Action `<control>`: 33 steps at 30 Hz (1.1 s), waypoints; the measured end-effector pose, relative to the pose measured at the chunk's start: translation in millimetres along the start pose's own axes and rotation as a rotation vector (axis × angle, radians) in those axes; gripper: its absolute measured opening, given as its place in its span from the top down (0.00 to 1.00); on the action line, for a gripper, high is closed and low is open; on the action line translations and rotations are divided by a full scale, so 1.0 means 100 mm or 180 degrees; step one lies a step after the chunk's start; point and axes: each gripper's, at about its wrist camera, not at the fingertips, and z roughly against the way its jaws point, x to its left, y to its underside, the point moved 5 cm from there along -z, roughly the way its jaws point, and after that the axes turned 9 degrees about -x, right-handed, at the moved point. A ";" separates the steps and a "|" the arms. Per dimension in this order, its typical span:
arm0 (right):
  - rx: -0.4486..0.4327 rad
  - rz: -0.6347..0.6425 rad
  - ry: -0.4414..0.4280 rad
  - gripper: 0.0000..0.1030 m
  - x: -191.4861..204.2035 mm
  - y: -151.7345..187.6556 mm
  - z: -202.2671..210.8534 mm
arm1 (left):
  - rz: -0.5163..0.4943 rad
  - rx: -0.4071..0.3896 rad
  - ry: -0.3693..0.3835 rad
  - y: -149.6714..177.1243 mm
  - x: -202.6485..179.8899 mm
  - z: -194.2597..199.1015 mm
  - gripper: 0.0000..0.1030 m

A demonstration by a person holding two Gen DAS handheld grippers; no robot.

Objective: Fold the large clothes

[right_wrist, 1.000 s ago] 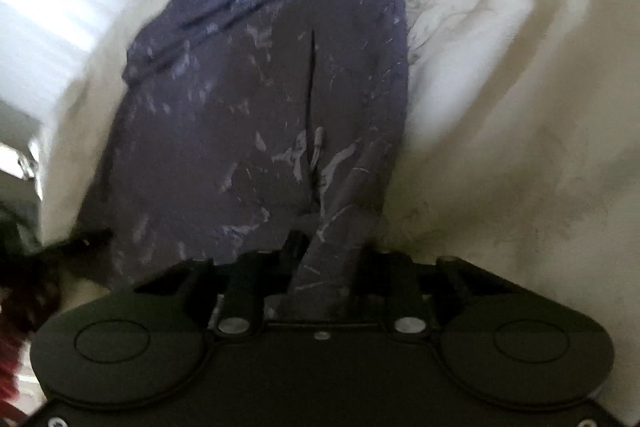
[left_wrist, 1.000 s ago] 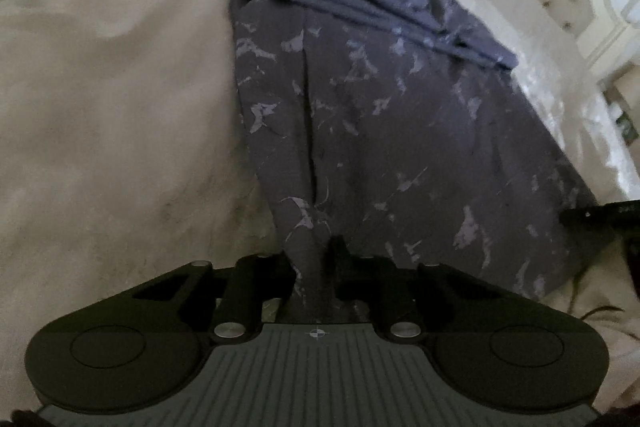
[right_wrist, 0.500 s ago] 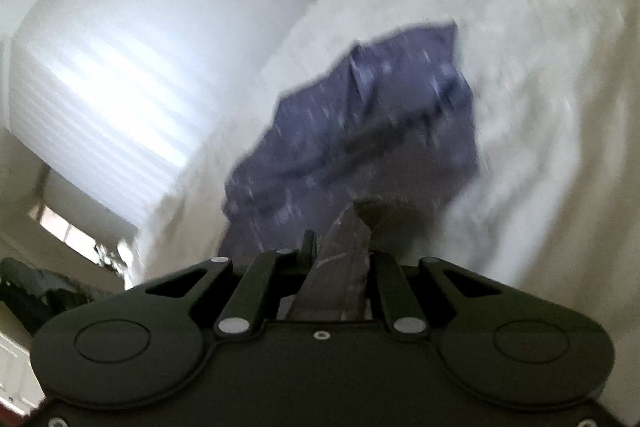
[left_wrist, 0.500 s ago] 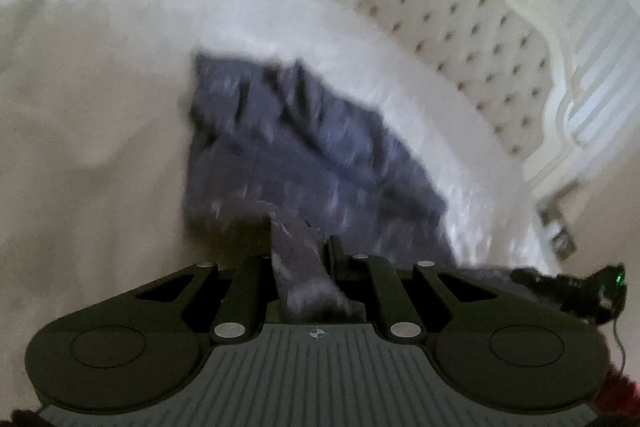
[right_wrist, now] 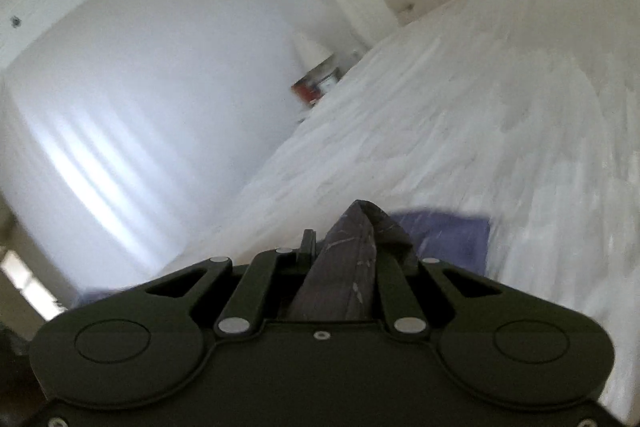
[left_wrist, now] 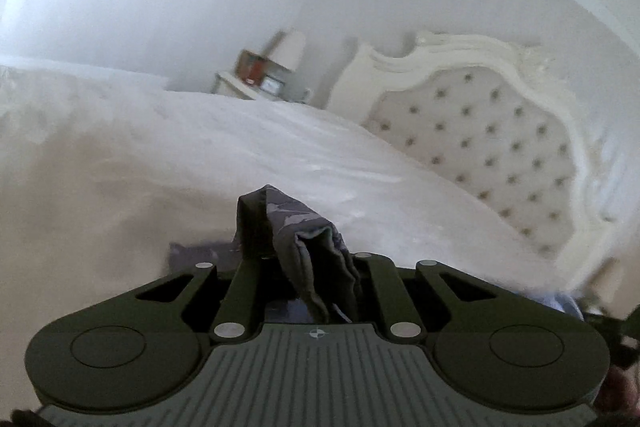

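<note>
The dark purple patterned garment [left_wrist: 304,231] is pinched in my left gripper [left_wrist: 308,259], which is shut on a bunched fold of it and held up above the bed. In the right wrist view my right gripper [right_wrist: 348,251] is shut on another fold of the garment [right_wrist: 352,267]. A strip of the same cloth [right_wrist: 444,235] shows beyond the fingers, low over the white bedding. Most of the garment hangs below both cameras and is hidden.
A white quilted bed [left_wrist: 280,147] fills the lower half of both views. A tufted cream headboard [left_wrist: 480,131] stands at the right. A bedside table with a lamp [left_wrist: 272,75] stands by the white wall behind.
Both grippers have lifted and tilted up with the garment's edge in them. The spread cloth has dropped out of sight, and the wall and headboard have come into view.
</note>
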 end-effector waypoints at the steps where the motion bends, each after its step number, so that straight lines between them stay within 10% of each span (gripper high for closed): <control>1: -0.0013 -0.0033 0.0065 0.87 -0.06 -0.02 -0.13 | 0.0027 0.0016 -0.0041 0.02 0.04 -0.11 0.87; 12: 0.0400 0.0011 0.0687 0.86 -0.54 0.31 -1.18 | 0.0274 0.0550 -0.0378 0.43 0.48 -1.08 0.80; 18: 0.0244 -0.0448 0.0477 0.39 -0.68 0.28 -1.19 | 0.0754 0.0440 -0.0119 0.35 0.68 -1.09 0.37; 21: 0.0119 -0.0380 0.0360 0.16 -0.60 0.21 -1.13 | 0.0572 0.0260 -0.0074 0.24 0.62 -1.04 0.09; 25: 0.0001 -0.0090 0.0364 0.09 -0.47 0.11 -1.02 | 0.0225 0.0161 -0.0118 0.11 0.49 -0.94 0.08; 33: 0.0331 0.0951 0.0360 0.09 0.18 0.51 -0.97 | -0.0855 0.0760 -0.0086 0.55 -0.19 -0.83 0.08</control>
